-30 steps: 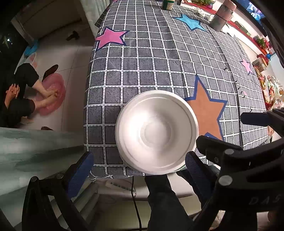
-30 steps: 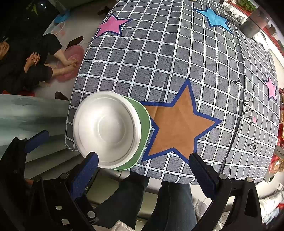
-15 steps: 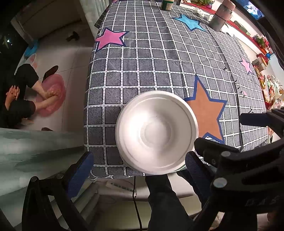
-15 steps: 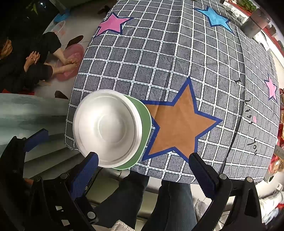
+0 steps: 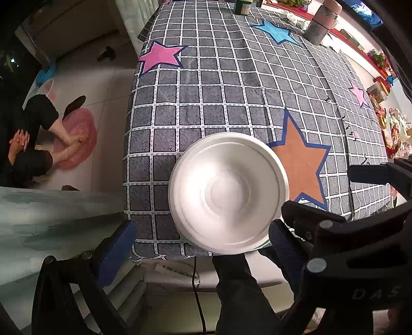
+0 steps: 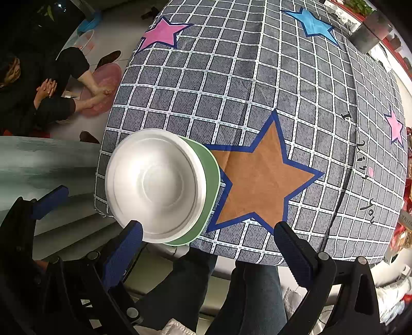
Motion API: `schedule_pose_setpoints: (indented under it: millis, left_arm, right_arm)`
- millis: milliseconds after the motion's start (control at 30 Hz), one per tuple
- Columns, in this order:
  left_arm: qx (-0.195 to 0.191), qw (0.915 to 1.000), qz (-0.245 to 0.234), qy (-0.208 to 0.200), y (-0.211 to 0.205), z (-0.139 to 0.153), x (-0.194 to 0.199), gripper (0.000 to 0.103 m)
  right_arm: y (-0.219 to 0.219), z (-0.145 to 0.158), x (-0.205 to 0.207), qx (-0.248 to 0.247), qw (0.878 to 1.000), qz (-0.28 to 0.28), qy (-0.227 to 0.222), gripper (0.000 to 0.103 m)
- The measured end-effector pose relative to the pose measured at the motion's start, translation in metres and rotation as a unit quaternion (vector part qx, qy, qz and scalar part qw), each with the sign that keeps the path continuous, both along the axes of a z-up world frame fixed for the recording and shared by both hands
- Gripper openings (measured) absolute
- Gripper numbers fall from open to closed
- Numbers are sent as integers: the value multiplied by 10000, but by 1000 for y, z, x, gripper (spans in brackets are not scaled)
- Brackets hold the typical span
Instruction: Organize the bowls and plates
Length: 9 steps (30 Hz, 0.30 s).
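Observation:
A white bowl [image 5: 228, 192] [image 6: 157, 184] sits stacked on a green plate [image 6: 209, 180] at the near left edge of the table. In the left wrist view only a green sliver shows under the bowl's lower right rim. My left gripper [image 5: 200, 244] is open and empty, held above and just short of the bowl, its blue pads either side. My right gripper [image 6: 208, 250] is open and empty, held to the right of the stack over the table's near edge. The right gripper's black frame also shows in the left wrist view [image 5: 347, 232].
The table wears a grey checked cloth [image 5: 231, 90] with an orange star [image 6: 257, 180], pink and blue stars. Jars and bottles [image 5: 322, 20] stand at the far edge. A person sits on the floor [image 5: 33, 144] to the left with feet in a pink basin. The holder's legs [image 6: 231, 296] are below.
Almost nothing: the right gripper has drifted slightly. The bowl and plate have not moved and both grippers stay open.

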<state>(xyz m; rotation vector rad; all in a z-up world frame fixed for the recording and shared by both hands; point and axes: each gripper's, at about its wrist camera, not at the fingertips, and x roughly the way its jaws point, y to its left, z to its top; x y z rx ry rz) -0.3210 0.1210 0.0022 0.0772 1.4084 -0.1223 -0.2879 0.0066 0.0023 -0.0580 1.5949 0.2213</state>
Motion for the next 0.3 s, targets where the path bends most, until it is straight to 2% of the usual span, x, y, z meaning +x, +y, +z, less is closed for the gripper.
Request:
schedule_pose_setpoints:
  millis: [167,300]
  left_arm:
    - [60,9998,176,53,0,-4,3,103]
    - [-33,9992,333,-229,-2,4,5,103]
  right_arm:
    - [-1,-2,2,15,9999,112,12,103]
    - [-11,-3,8,142,9999,42,42,102]
